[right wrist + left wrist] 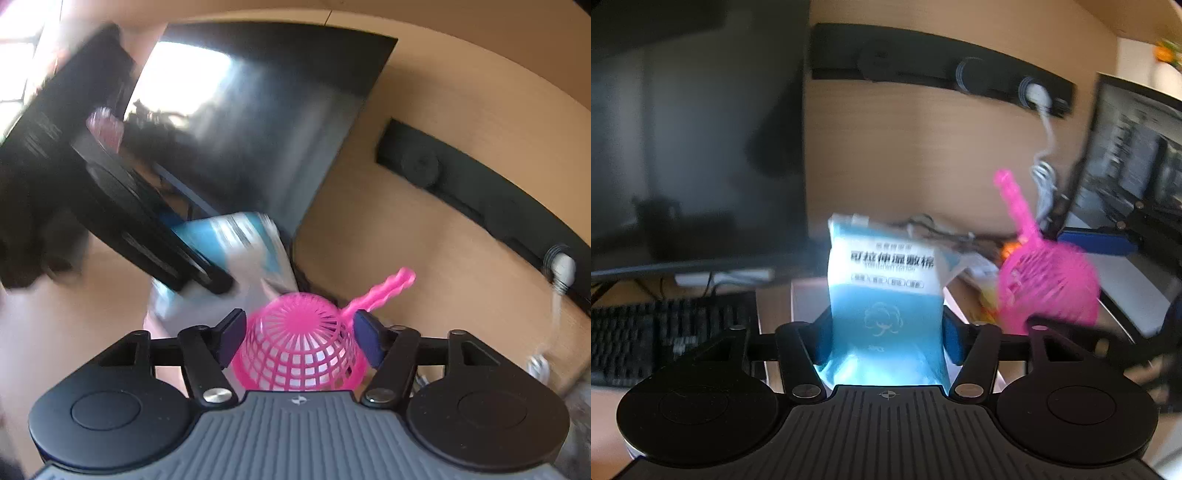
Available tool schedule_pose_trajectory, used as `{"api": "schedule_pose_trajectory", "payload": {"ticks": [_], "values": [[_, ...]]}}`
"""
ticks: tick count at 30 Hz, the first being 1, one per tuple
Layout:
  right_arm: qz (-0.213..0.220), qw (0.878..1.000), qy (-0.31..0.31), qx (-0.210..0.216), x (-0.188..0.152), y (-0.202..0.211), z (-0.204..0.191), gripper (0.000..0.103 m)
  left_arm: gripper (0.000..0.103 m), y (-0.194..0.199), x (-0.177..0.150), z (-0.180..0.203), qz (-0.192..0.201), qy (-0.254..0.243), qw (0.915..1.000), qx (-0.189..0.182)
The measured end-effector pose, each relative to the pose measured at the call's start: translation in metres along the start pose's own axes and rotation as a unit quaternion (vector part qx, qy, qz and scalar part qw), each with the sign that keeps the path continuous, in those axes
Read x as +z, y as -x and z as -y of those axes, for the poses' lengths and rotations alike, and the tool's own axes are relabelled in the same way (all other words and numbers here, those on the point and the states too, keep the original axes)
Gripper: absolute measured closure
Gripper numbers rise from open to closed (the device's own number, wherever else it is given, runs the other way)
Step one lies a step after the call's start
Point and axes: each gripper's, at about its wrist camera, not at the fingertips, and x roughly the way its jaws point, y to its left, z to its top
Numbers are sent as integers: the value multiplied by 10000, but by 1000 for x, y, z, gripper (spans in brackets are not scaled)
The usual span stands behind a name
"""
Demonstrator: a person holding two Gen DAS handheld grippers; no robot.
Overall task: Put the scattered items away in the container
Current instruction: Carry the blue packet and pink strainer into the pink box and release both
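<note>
My left gripper is shut on a blue and white cotton-pad packet and holds it upright above the desk. My right gripper is shut on a pink plastic mesh strainer, dome up, its handle pointing up and right. The strainer also shows in the left wrist view, to the right of the packet. The packet and the left gripper's black body show in the right wrist view, up and left of the strainer. A white container's rim lies below the packet.
A dark monitor and a black keyboard are at the left. A second screen stands at the right. A black socket strip with a white plug and cable runs along the wooden back wall. Cables lie behind the packet.
</note>
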Motion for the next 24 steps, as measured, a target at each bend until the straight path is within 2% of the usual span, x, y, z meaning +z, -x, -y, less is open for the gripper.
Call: {"api": "schedule_pose_trajectory", "payload": {"ticks": [2, 4, 6, 9, 12, 15, 17, 22, 24], "values": [[35, 9997, -247, 18, 3, -21, 3, 10, 22, -7, 6, -8, 106, 146, 9998, 126], [-142, 9987, -498, -9, 0, -32, 4, 10, 9, -4, 1, -13, 143, 202, 9996, 161], [-218, 9974, -665, 157, -10, -28, 3, 10, 8, -2, -13, -13, 26, 127, 9997, 203], [-466, 9964, -653, 292, -35, -17, -1, 10, 8, -5, -47, -5, -432, 81, 9989, 158], [-767, 9930, -852, 294, -62, -10, 4, 10, 8, -13, -77, 15, -935, 172, 9952, -248], [-1081, 9863, -1248, 68, -85, -9, 22, 10, 7, -30, -96, 39, -1301, 227, 9887, -703], [-1242, 9803, -1512, -257, -97, -14, 40, 10, 7, -48, -102, 54, -1459, 281, 9850, -877], [-1429, 9659, -1933, -963, -119, -32, 83, 11, 8, -77, -98, 80, -1476, 189, 9838, -998], [-1497, 9616, -2045, -1052, -125, -41, 98, 25, 8, -85, -90, 89, -1461, 166, 9839, -1015]]}}
